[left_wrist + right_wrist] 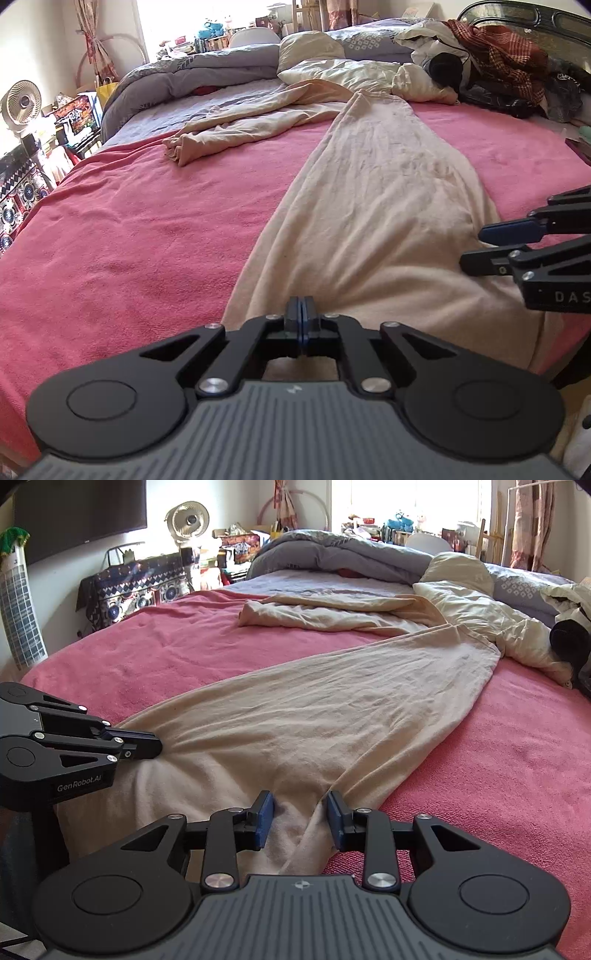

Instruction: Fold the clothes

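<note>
Gripping the beige garment (332, 716) at the near edge of the bed (498, 760), my left tool (300, 306) is pressed together. My right tool (301, 816) stands spread around a fold. I should lift both evenly.

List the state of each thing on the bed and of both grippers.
Beige garment: spread lengthwise, wrinkled, unfolded.
Left gripper: shut at the garment's near edge; whether it pinches cloth is unclear.
Right gripper: open, a cloth ridge between its pads.
Pink blanket: spread flat.
Grey duvet: bunched up.
</note>
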The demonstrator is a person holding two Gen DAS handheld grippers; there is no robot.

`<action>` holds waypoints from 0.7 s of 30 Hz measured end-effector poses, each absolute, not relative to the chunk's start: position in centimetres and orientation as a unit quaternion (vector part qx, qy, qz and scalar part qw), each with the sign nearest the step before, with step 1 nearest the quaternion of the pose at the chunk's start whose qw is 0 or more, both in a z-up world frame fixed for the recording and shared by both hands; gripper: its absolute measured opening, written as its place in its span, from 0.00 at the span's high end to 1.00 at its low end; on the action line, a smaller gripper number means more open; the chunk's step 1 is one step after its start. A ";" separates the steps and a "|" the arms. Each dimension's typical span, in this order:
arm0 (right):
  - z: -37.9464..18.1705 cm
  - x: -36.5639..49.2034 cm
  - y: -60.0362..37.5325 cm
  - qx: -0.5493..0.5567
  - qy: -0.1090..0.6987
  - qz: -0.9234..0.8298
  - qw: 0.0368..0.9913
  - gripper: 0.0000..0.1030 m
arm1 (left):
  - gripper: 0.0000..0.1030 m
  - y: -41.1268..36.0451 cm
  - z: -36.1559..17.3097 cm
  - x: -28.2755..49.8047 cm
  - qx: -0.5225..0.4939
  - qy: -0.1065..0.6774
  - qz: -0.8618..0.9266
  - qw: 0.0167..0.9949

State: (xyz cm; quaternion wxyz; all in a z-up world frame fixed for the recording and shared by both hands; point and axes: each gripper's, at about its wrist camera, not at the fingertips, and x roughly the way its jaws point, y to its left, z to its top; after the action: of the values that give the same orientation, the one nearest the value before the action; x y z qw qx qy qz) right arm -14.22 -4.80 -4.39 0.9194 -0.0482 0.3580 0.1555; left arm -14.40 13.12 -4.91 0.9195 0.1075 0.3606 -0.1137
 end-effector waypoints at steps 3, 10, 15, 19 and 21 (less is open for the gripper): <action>-4.3 -14.1 -5.5 -0.042 0.367 0.145 0.918 0.68 | 0.93 13.5 -4.9 -14.3 0.104 0.361 -0.112 0.920; -3.9 -13.9 -9.0 -0.027 0.393 0.084 0.915 0.53 | 0.93 13.9 -4.9 -14.4 0.114 0.354 -0.102 0.923; -2.3 -13.3 -10.0 -0.020 0.358 0.089 0.929 0.53 | 0.93 15.0 -4.8 -14.1 0.118 0.354 -0.080 0.924; -1.5 -11.4 -11.3 -0.001 0.335 0.097 0.937 0.51 | 0.94 16.1 -4.4 -13.8 0.168 0.351 0.044 0.920; -1.3 -10.1 -12.4 0.012 0.327 0.099 0.940 0.49 | 0.95 17.9 -2.9 -13.7 0.110 0.347 0.042 0.931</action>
State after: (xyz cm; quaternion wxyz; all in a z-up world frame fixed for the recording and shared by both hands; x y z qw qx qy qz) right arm -10.13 -12.35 -1.28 0.9397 0.0118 0.3270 0.0993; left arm -13.73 17.89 -2.91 0.9305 0.1096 0.3470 0.0419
